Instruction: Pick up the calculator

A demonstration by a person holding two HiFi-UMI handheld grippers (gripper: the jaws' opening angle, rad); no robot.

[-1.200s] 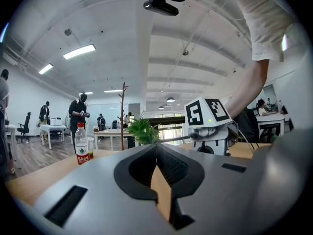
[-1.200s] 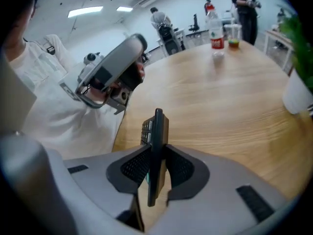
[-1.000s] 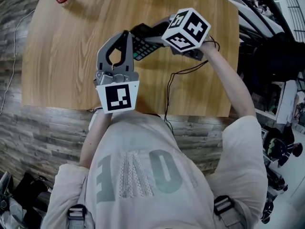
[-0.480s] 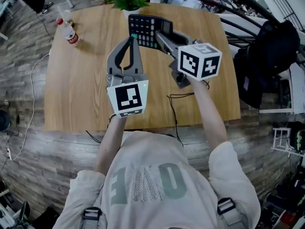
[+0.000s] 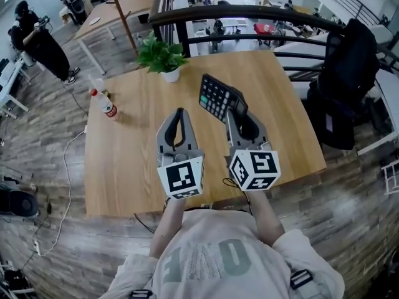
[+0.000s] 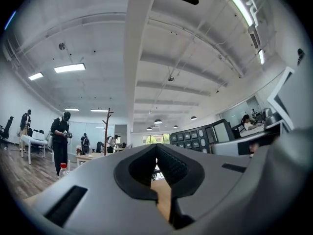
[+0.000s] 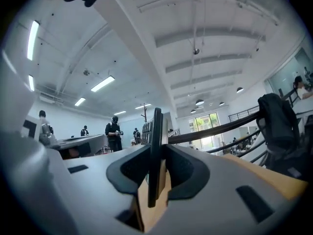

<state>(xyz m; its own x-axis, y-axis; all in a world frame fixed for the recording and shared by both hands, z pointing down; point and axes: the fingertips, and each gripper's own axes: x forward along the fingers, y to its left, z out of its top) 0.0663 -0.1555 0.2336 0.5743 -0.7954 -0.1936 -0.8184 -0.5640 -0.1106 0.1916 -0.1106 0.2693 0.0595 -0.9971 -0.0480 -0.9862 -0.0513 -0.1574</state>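
Observation:
The black calculator (image 5: 217, 98) is off the wooden table (image 5: 124, 161), held up in the air with its keys facing left. My right gripper (image 5: 239, 113) is shut on its lower end. In the right gripper view the calculator (image 7: 156, 126) stands edge-on, pinched between both pads of the right gripper (image 7: 155, 153). My left gripper (image 5: 180, 112) floats beside it on the left, shut, with nothing in it. In the left gripper view the tips of the left gripper (image 6: 156, 147) meet, and the calculator (image 6: 198, 137) shows to the right, apart from them.
A potted plant (image 5: 161, 55) stands at the table's far edge and a plastic bottle (image 5: 105, 104) at its left. A dark chair with a jacket (image 5: 346, 73) sits to the right behind a black railing (image 5: 249, 12). People stand far left (image 5: 37, 42).
Both grippers rose and tipped toward level. The right one lifted the calculator clear of the table and rolled it onto its edge. The head view swung up to take in more of the room.

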